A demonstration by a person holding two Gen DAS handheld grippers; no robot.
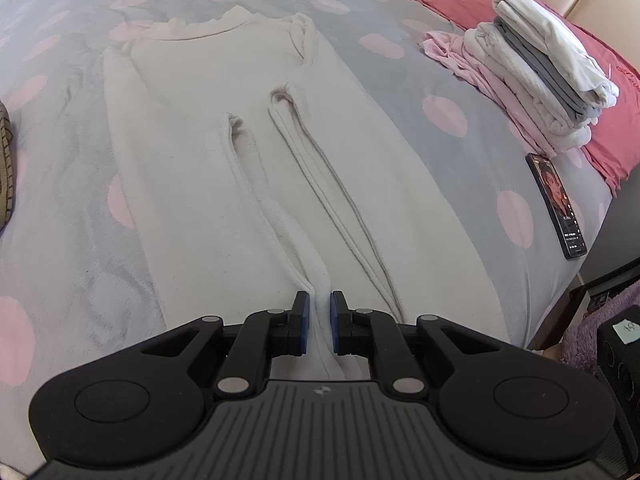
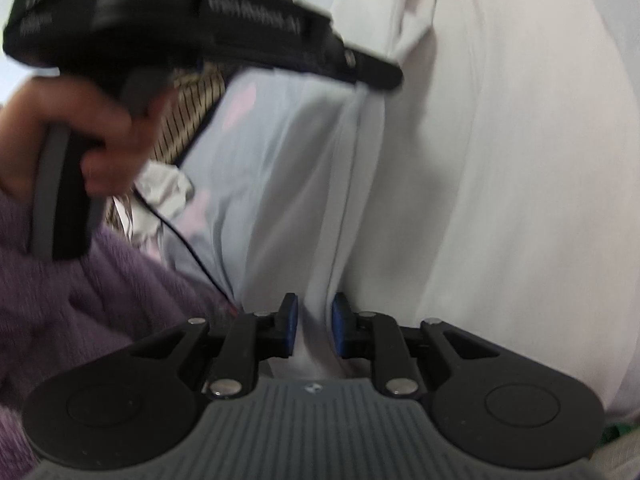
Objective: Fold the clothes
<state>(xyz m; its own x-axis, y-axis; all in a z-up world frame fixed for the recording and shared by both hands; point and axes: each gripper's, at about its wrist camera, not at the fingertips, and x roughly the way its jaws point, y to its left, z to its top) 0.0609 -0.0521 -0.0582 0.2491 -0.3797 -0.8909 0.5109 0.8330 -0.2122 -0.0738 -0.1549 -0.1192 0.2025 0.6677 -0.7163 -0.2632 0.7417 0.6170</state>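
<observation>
A cream long-sleeved garment [image 1: 224, 168] lies flat on the bed, collar at the far end, both sleeves folded in along its middle. My left gripper [image 1: 319, 312] is shut on a raised fold of its near hem. In the right wrist view, my right gripper [image 2: 314, 320] is shut on a pinch of the same cream garment [image 2: 500, 200] at its edge. A hand [image 2: 76, 128] holds the left gripper [image 2: 388, 76] up and to the left, its tips on the cloth. That view is blurred.
The bed has a grey blanket with pink dots [image 1: 60, 208]. A stack of folded clothes [image 1: 540, 76] rests on a red pillow [image 1: 612, 128] at the right, with a phone [image 1: 557, 205] near the bed's edge. A purple sleeve [image 2: 80, 300] fills the lower left.
</observation>
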